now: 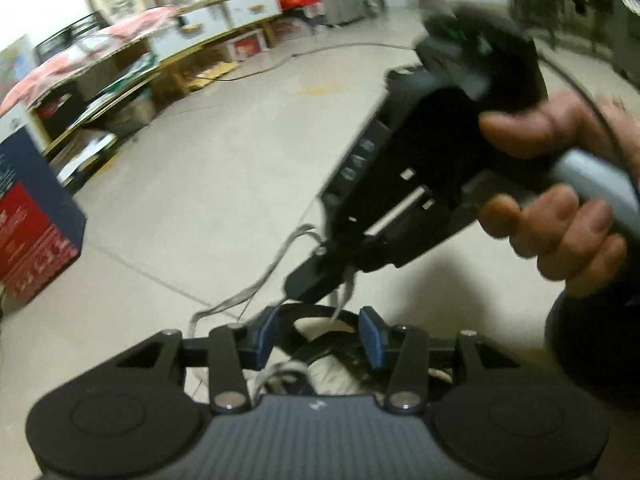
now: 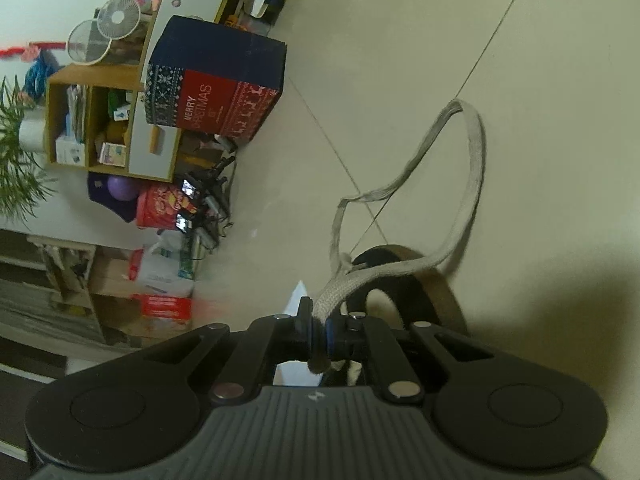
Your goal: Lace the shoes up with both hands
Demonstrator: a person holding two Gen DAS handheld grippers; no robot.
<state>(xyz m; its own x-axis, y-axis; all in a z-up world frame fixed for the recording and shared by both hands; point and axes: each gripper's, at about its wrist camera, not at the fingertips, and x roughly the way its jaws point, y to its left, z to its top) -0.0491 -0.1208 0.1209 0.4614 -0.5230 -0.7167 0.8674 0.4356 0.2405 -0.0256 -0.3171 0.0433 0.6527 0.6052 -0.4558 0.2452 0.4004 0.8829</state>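
1. Beige tiled floor (image 2: 540, 80) fills most of both views, crossed by dark grout lines.
2. We see the left gripper (image 1: 320, 334) with its blue-padded jaws standing apart, no lace pressed between them; only the shoe opening shows in the gap.
3. We see the shoe (image 1: 332, 376) just beyond and below those jaws, a dark collar around a pale inside; in the right view its dark, tan-edged collar (image 2: 424, 292) lies on the floor just past the fingers.
4. We see the right gripper (image 2: 319, 334) with its jaws narrowed tight on the lace (image 2: 476, 168), a flat pale-grey band pinched between the blue pads.
5. From that pinch the lace runs to the shoe collar, then rises in a wide loop over the floor to the far right and comes back down.
6. In the left view the right gripper (image 1: 316, 280) points down toward the shoe, held by a hand (image 1: 560, 200) at the right edge; blurred strands of lace (image 1: 256, 280) trail from its tip to the left.
7. We read "MERRY CHRISTMAS" in white on the red face of a navy box (image 2: 218, 84) at the far left, with knit-style patterns beside the words; the same box (image 1: 36, 236) shows at the left edge of the left view.
8. Behind it stand a wooden shelf (image 2: 92, 124) with small packages whose print is too small to read, and two white fans (image 2: 104, 30).
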